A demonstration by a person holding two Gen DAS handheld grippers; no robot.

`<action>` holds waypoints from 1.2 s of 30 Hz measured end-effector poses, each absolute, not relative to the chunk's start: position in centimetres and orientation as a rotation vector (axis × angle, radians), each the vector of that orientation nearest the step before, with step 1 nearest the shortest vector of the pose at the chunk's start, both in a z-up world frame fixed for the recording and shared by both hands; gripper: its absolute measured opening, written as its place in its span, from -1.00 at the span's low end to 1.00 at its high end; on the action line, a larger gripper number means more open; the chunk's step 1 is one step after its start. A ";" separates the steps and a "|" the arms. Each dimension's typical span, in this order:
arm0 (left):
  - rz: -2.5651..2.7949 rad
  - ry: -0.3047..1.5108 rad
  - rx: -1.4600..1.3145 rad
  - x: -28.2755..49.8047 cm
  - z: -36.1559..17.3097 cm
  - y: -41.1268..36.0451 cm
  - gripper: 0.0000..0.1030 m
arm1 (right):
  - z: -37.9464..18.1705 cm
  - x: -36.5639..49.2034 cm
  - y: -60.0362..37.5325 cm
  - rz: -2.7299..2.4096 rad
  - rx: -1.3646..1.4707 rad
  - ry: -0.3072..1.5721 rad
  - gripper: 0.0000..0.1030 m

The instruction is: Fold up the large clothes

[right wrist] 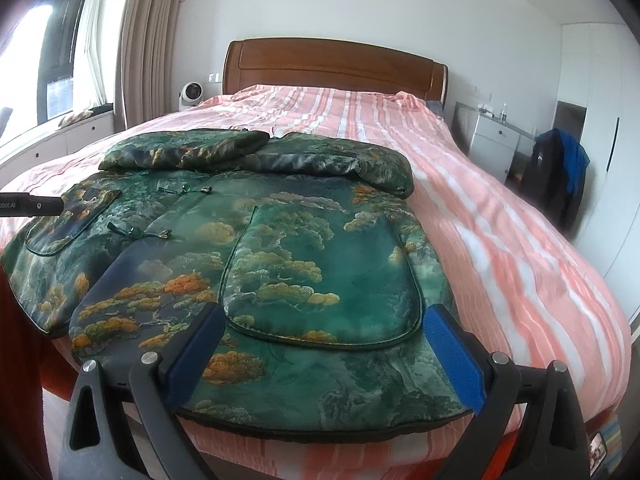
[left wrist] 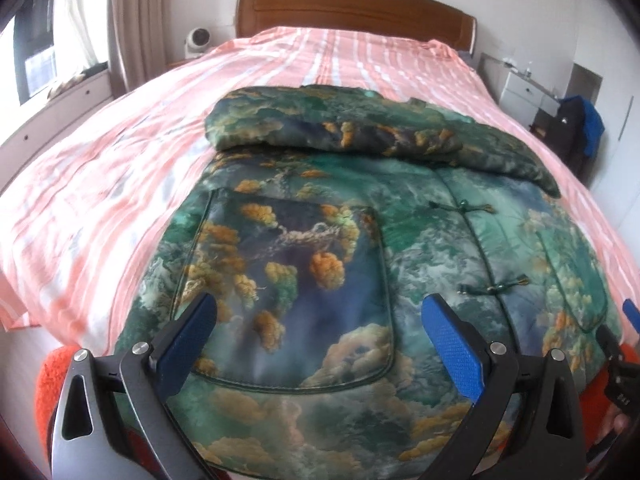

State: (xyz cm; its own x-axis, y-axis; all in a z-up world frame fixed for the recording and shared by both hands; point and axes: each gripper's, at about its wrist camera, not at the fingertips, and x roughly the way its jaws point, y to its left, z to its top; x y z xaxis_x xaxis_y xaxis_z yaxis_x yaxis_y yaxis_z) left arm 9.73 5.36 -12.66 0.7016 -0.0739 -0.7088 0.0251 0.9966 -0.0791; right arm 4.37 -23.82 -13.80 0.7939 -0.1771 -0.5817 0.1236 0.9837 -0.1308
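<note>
On the bed, seen from its foot end: 1 printed jacket lying flat, both tongs poised over its near hem.

Bed (right wrist: pixel 520 248): covered by a pink-and-white striped sheet; wooden headboard (right wrist: pixel 332 68) at the far end.

Jacket (right wrist: pixel 280 240): large, padded, green with orange-and-gold cloud and pine print; spread front-up across the foot half of the bed, hem nearest the cameras and reaching the bed's foot edge.

Sleeves (right wrist: pixel 256 156): both folded in across the jacket's upper part, lying on top of it toward the headboard.

Closure: knot fastenings (left wrist: pixel 476 210) visible down the jacket's centre line, done up.

Pockets: 2 patch pockets, 1 on each front panel (left wrist: pixel 280 288), (right wrist: pixel 324 272).

Left tongs (left wrist: pixel 320 340): blue-padded jaws spread wide, holding nothing; placed over the jacket's hem at the pocket on the window side.

Right tongs (right wrist: pixel 324 356): blue-padded jaws spread wide, holding nothing; placed over the jacket's hem below the other pocket; whether either pair touches the fabric cannot be told.

Window (right wrist: pixel 60 60): beside the bed on the left tongs' side, with a beige curtain (right wrist: pixel 148 40).

White fan (right wrist: pixel 192 94): beside the headboard, window side.

White cabinet (right wrist: pixel 492 144): beside the bed, opposite the window.
</note>
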 end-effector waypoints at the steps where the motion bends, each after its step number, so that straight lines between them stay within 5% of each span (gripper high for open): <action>1: -0.052 0.791 -0.065 9.7 -12.7 5.4 0.98 | -13.8 4.4 -23.8 -0.161 -0.088 0.635 0.91; 36: 0.019 0.787 -0.042 9.7 -12.6 6.3 0.98 | -14.2 4.7 -23.6 -0.160 -0.087 0.644 0.91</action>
